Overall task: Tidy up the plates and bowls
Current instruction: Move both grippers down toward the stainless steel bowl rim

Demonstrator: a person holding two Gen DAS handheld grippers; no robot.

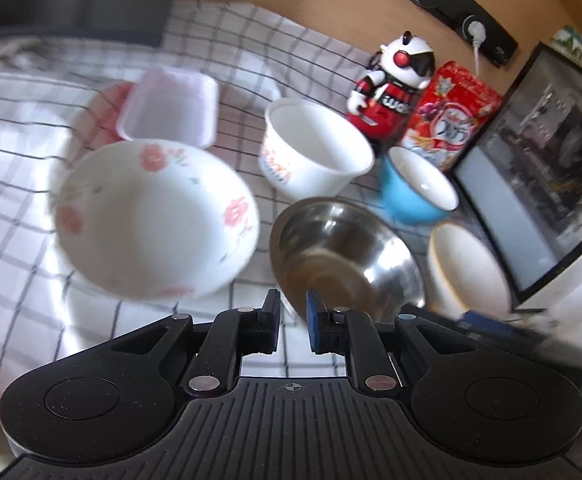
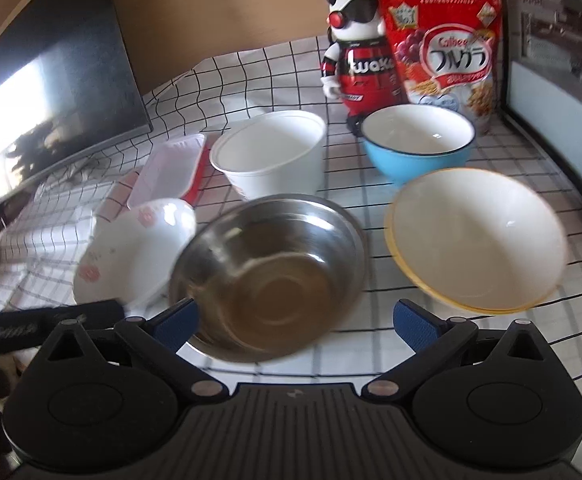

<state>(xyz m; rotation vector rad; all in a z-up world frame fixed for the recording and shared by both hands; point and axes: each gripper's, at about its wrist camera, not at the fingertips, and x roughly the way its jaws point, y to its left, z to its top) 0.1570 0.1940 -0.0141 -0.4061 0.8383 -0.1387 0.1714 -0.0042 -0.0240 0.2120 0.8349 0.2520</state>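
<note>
On the checked tabletop (image 2: pixel 371 80) sit a steel bowl (image 2: pixel 267 276), floral bowl (image 1: pixel 155 220), yellow-rimmed bowl (image 2: pixel 479 236), blue bowl (image 2: pixel 419 140) and white tub (image 2: pixel 271 156), all near one another. Left hand-held gripper (image 1: pixel 293 312): jaws nearly shut, empty, at the steel bowl's near rim. Right hand-held gripper (image 2: pixel 295 324): jaws wide apart, empty, straddling that bowl's near side

We see the metal bowl (image 2: pixel 269 276) in front, the flowered bowl (image 2: pixel 135 248) to its left and the yellow-rimmed bowl (image 2: pixel 477 240) to its right. Behind them stand the tub (image 2: pixel 271 156) and blue bowl (image 2: pixel 417 142), with the toy robot (image 2: pixel 357 56) and cereal bag (image 2: pixel 445 44) rearmost.
</note>
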